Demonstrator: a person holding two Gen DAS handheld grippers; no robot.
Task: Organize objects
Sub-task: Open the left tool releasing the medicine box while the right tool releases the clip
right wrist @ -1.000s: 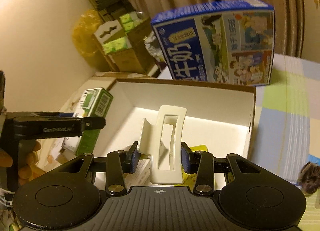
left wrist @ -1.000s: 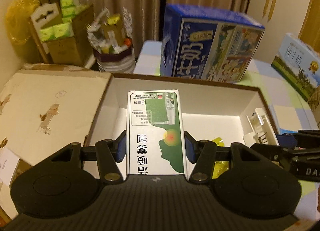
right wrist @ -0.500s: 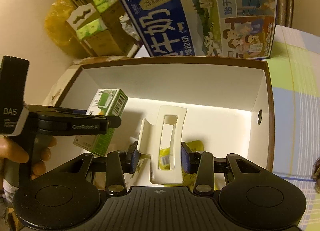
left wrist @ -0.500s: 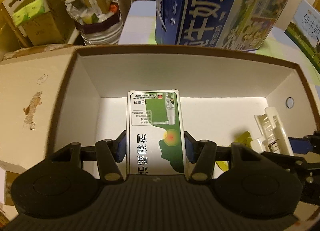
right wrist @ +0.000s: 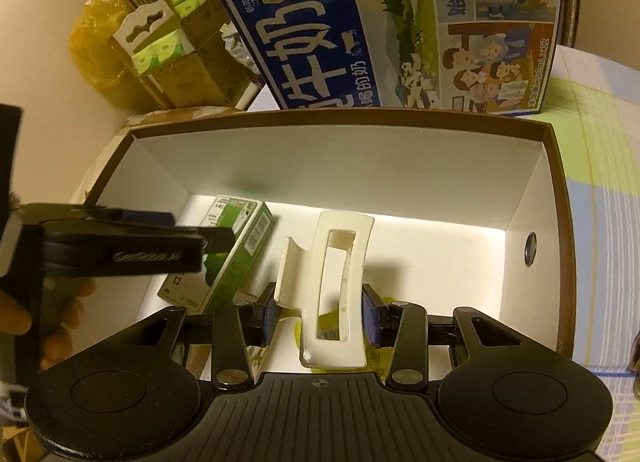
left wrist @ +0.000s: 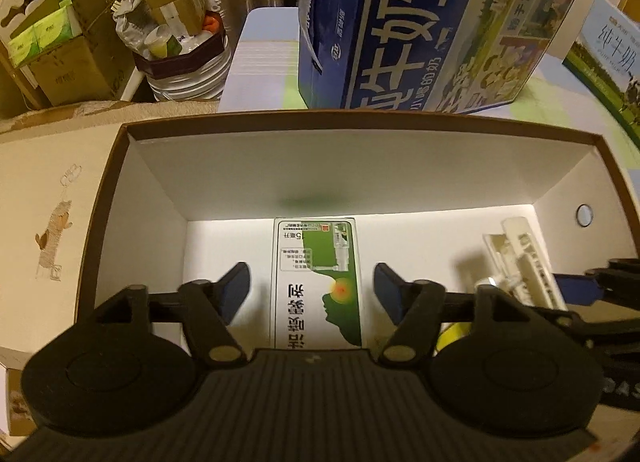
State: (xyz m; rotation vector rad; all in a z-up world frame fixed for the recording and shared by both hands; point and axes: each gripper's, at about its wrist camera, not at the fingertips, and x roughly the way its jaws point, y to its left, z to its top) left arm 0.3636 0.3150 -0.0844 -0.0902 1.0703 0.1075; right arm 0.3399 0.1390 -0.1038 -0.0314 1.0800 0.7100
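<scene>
A green-and-white carton [left wrist: 316, 282] lies flat on the white floor of the brown-rimmed cardboard box [left wrist: 360, 124]. My left gripper [left wrist: 312, 290] is open, with its blue pads standing apart from both sides of the carton. In the right wrist view the same carton [right wrist: 244, 250] rests near the box's left wall [right wrist: 160, 182], with the left gripper [right wrist: 192, 228] over it. My right gripper [right wrist: 320, 316] is shut on a cream hair claw clip [right wrist: 336, 286], held low inside the box toward its right side. From the left wrist view the clip [left wrist: 520, 258] shows at the right.
A yellow packet [right wrist: 298, 332] lies on the box floor under the clip. A big blue milk carton case [left wrist: 420, 22] stands just behind the box. Cardboard boxes with green tissue packs [left wrist: 48, 34] and a full bin [left wrist: 180, 62] are at the back left. A hand [right wrist: 16, 314] grips the left tool.
Both grippers came down into the box. The left gripper opened and let go of the green-and-white carton, which now lies on the box floor. The right gripper still grips the clip.
</scene>
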